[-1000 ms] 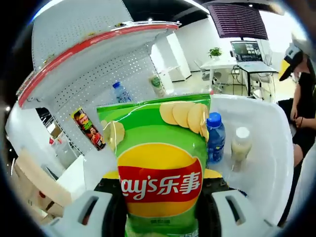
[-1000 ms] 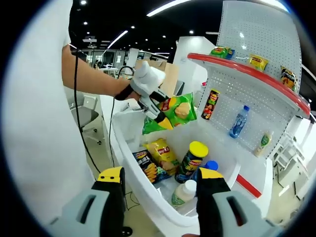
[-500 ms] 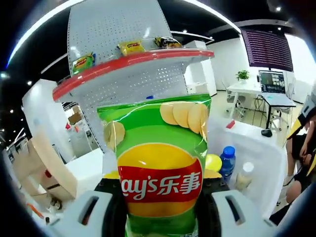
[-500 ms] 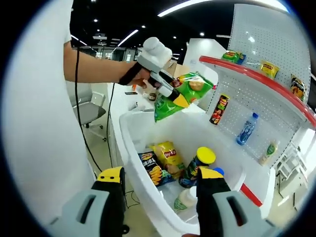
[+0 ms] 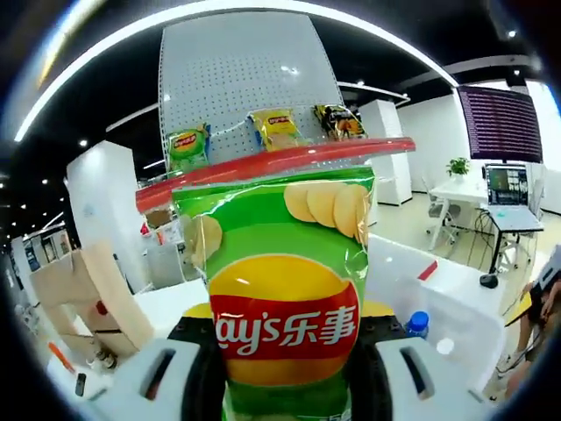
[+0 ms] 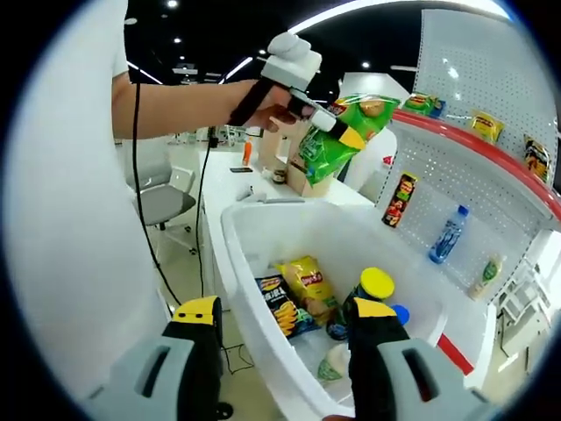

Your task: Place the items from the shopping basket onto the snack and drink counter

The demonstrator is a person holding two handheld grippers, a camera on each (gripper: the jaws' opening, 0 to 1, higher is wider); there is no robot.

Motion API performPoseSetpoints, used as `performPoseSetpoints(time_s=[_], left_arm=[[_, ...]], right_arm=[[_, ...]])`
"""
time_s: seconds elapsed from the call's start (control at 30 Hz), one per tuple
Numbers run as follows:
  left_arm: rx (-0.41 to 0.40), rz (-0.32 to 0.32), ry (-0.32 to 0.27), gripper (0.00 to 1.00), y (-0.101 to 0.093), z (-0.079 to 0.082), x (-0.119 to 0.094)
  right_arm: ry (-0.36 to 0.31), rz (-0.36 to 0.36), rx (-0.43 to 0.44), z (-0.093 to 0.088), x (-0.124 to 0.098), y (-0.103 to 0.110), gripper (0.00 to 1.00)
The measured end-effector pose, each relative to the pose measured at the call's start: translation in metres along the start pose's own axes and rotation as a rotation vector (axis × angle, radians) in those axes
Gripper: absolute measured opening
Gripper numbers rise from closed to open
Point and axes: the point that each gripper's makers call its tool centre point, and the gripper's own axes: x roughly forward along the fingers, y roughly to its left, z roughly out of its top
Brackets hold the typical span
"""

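The left hand-held gripper (image 6: 344, 132) is clamped on a green chip bag (image 5: 285, 289) and holds it up high in the air. In the left gripper view, the bag stands upright between the two jaws, with the red shelf edge (image 5: 280, 162) at about 12 o'clock behind it. On top of that shelf sit three small snack bags (image 5: 276, 127) in a row. In the right gripper view, the green bag hangs at about 1 o'clock, above the white basket (image 6: 254, 289) and near the shelf's end. A person's hand (image 6: 279, 103) grips the tool. Inside the basket lie a yellow chip bag (image 6: 308, 282), a dark chip bag (image 6: 279, 305), a can with a yellow lid (image 6: 375, 285) and a bottle with a blue cap (image 6: 401, 313). The right hand-held gripper (image 6: 285, 368) has its jaws apart and holds nothing, low at 6 o'clock by the basket's near rim. On the white peg wall under the shelf are a water bottle (image 6: 447, 235) and a dark snack pack (image 6: 401, 200).
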Motion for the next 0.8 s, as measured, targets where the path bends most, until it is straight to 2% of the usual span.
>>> performPoseSetpoints(time_s=[0.13,0.3,0.4,0.5,0.63,0.8], left_arm=[[0.009,0.028,-0.039,0.54,0.012,0.022,-0.001],[0.008,0.039,-0.058,0.54,0.024,0.043,0.004],[-0.021,0.064,-0.101,0.54,0.04,0.064,0.004],[-0.024,0.096,-0.117,0.54,0.054,0.077,0.007],[-0.012,0.134,-0.142,0.54,0.074,0.097,0.013],[-0.008,0.131,-0.165,0.54,0.089,0.113,0.031]], right_arm=[[0.0,0.003,-0.003,0.001,0.0,0.0,0.58],[0.008,0.023,-0.009,0.0,0.002,0.006,0.58],[0.007,0.022,-0.01,0.0,0.003,0.006,0.58],[-0.002,0.017,-0.001,0.002,0.003,0.005,0.58],[0.004,0.011,-0.004,0.002,0.003,0.004,0.58],[0.009,0.012,-0.004,0.001,0.004,0.004,0.57]])
